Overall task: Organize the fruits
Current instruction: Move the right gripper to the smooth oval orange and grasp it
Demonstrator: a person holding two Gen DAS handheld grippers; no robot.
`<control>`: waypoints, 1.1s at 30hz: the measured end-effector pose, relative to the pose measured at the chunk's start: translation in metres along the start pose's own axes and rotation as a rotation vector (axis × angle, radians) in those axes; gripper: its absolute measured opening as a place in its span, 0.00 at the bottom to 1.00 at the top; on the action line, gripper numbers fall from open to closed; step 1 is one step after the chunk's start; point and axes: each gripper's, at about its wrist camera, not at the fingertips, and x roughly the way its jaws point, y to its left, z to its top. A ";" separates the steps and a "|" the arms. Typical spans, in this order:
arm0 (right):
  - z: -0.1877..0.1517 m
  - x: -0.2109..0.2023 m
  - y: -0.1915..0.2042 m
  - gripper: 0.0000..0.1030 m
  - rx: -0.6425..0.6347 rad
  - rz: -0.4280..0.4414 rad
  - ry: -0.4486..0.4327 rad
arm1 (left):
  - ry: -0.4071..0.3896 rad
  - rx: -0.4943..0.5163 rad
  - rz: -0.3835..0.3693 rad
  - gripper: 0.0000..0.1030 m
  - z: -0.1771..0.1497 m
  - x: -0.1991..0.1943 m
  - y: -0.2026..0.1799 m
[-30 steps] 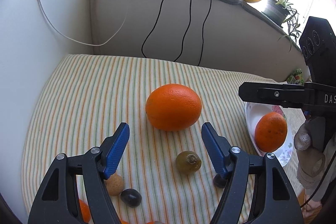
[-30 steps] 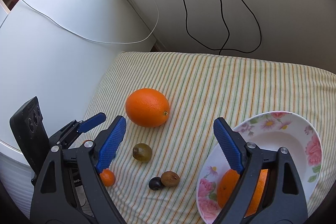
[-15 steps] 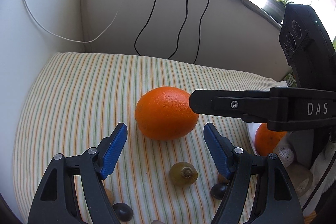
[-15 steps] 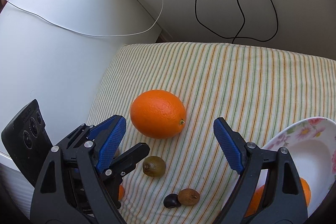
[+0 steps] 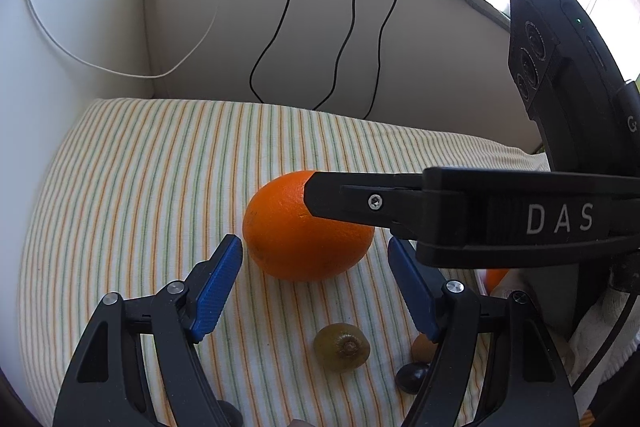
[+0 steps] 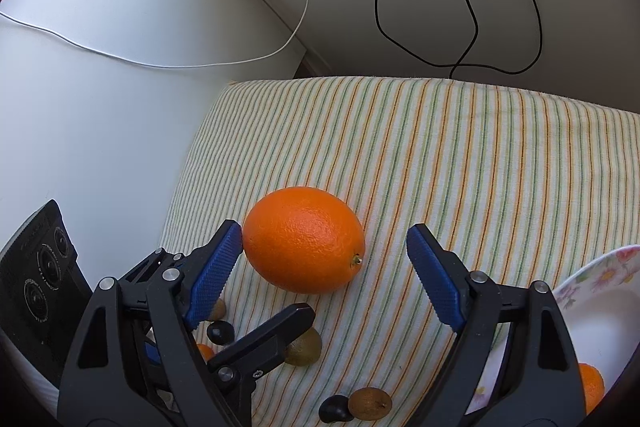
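Note:
A large orange (image 5: 304, 231) (image 6: 304, 245) lies on the striped cloth (image 5: 140, 167) (image 6: 460, 155). My right gripper (image 6: 324, 247) is open with its jaws on either side of the orange, the left pad touching its end. In the left wrist view the right gripper's black finger (image 5: 360, 203) crosses over the orange. My left gripper (image 5: 316, 267) is open and empty, just behind the orange. A green kiwi-like fruit (image 5: 341, 347) (image 6: 304, 347) lies near it. A second orange (image 6: 592, 387) sits in the flowered plate (image 6: 600, 279).
A brown fruit (image 6: 370, 403) and a dark one (image 6: 335, 409) lie at the cloth's front edge; others (image 6: 219, 331) sit by the left gripper. A white wall (image 6: 100, 87) bounds the left, a beige wall with black cables (image 5: 344, 27) the back.
My right gripper has moved left, away from the plate, and its jaws now flank the large orange. My left gripper has edged closer to the orange.

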 end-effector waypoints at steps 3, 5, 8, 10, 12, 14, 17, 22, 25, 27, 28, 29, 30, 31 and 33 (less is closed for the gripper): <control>0.000 0.003 0.001 0.85 -0.005 -0.004 0.004 | 0.001 -0.013 -0.003 0.73 0.001 0.002 0.002; 0.001 0.006 0.001 0.84 -0.012 -0.004 0.008 | 0.005 -0.007 -0.005 0.73 0.001 0.002 0.002; 0.004 0.015 0.006 0.80 -0.018 0.008 0.020 | 0.005 -0.002 0.001 0.73 0.000 0.003 0.001; 0.005 0.020 0.006 0.76 -0.017 0.018 0.030 | 0.008 -0.010 -0.004 0.73 0.000 0.004 0.003; 0.006 0.023 0.007 0.72 -0.008 0.039 0.037 | 0.009 -0.013 0.000 0.71 0.000 0.005 0.003; 0.006 0.025 0.007 0.68 -0.002 0.051 0.039 | 0.005 -0.005 0.013 0.68 -0.002 0.004 0.003; 0.007 0.026 0.008 0.68 0.005 0.051 0.039 | -0.002 -0.001 0.026 0.65 -0.003 0.003 0.003; -0.002 0.018 0.007 0.68 -0.003 0.047 0.028 | -0.009 0.008 0.030 0.65 -0.006 0.001 0.001; -0.007 0.011 0.004 0.67 0.012 0.051 0.021 | -0.017 0.012 0.033 0.65 -0.007 -0.002 -0.003; -0.006 0.009 0.003 0.67 0.010 0.053 0.015 | -0.025 0.015 0.032 0.65 -0.007 -0.005 -0.006; -0.006 0.006 0.002 0.67 0.010 0.055 0.011 | -0.030 0.018 0.032 0.65 -0.006 -0.007 -0.007; -0.007 0.003 0.002 0.67 0.010 0.056 0.007 | -0.035 0.021 0.033 0.65 -0.007 -0.009 -0.008; -0.007 -0.001 0.001 0.67 0.009 0.057 0.002 | -0.041 0.026 0.033 0.65 -0.006 -0.012 -0.010; -0.007 -0.005 0.002 0.67 0.007 0.057 -0.004 | -0.046 0.030 0.033 0.65 -0.005 -0.014 -0.013; -0.007 -0.013 0.001 0.67 0.003 0.058 -0.016 | -0.056 0.037 0.031 0.65 -0.004 -0.019 -0.018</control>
